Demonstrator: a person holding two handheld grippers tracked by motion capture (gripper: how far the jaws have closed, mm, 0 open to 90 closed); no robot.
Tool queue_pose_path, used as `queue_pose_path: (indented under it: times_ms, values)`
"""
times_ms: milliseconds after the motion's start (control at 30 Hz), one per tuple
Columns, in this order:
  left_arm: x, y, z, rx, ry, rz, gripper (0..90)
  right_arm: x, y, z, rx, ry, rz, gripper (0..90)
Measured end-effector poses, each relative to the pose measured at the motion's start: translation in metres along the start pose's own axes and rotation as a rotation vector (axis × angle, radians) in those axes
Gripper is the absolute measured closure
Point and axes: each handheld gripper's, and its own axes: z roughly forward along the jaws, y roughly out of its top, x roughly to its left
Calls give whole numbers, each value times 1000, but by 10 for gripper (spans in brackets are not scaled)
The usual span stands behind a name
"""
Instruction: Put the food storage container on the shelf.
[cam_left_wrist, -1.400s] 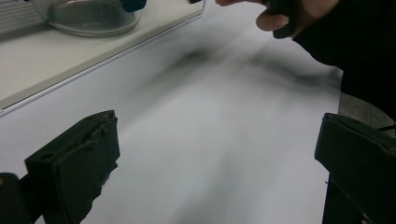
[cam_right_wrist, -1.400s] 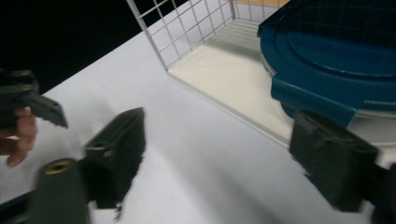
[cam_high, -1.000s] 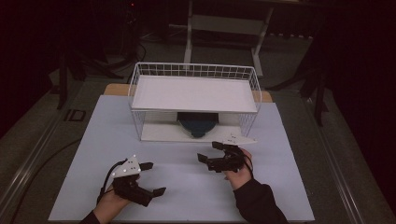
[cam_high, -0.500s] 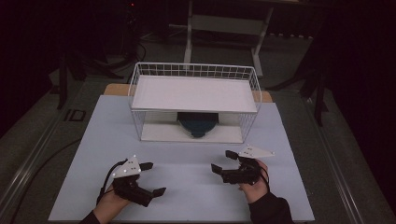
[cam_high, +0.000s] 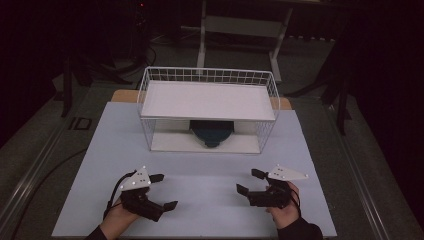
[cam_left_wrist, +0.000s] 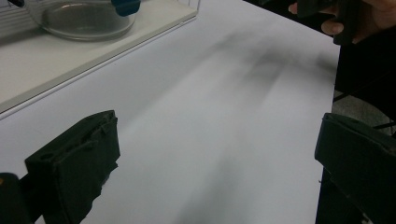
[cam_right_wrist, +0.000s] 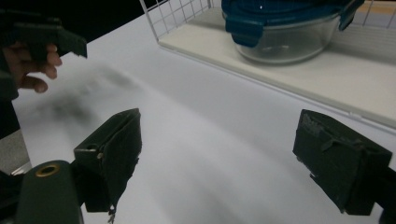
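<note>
A round glass container with a blue lid (cam_high: 212, 132) stands on the bottom board of a white wire rack (cam_high: 207, 100), under its shelf. The right gripper view has the same container (cam_right_wrist: 285, 32) at the upper right, and the left gripper view catches its glass bowl (cam_left_wrist: 84, 18) at the upper left. My left gripper (cam_high: 167, 191) rests open over the white table near the front left, nothing between its jaws (cam_left_wrist: 215, 158). My right gripper (cam_high: 246, 181) is open at the front right, also holding nothing (cam_right_wrist: 224, 154), well short of the rack.
The white tabletop (cam_high: 200, 170) spreads between the grippers and the rack. The rack's upper shelf (cam_high: 207, 99) is bare. Dark floor and a metal stand (cam_high: 240, 25) lie beyond the table. The other hand with its gripper (cam_right_wrist: 32, 42) is at the upper left of the right gripper view.
My right gripper has drawn back from near the rack's front toward the table's front right edge. The left gripper has stayed where it was.
</note>
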Motion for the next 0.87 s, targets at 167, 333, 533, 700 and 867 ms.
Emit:
queue_pose_path:
  times_ms: [167, 333, 533, 700, 867]
  values:
    - [0, 0, -1, -7, -1, -3, 3, -2, -10, -3, 20, 13, -3, 150]
    - [0, 1, -2, -8, 0, 4, 2, -3, -15, -6, 31, 14, -2, 150]
    - [0, 0, -1, -8, -6, 5, 3, -4, -25, -5, 81, 37, -31, 151]
    - [-1, 0, 0, -6, -9, 12, 3, -7, -28, -3, 96, 45, -14, 151]
    - [-1, 1, -2, -17, -9, 13, 3, -8, -30, 0, 111, 38, -29, 151]
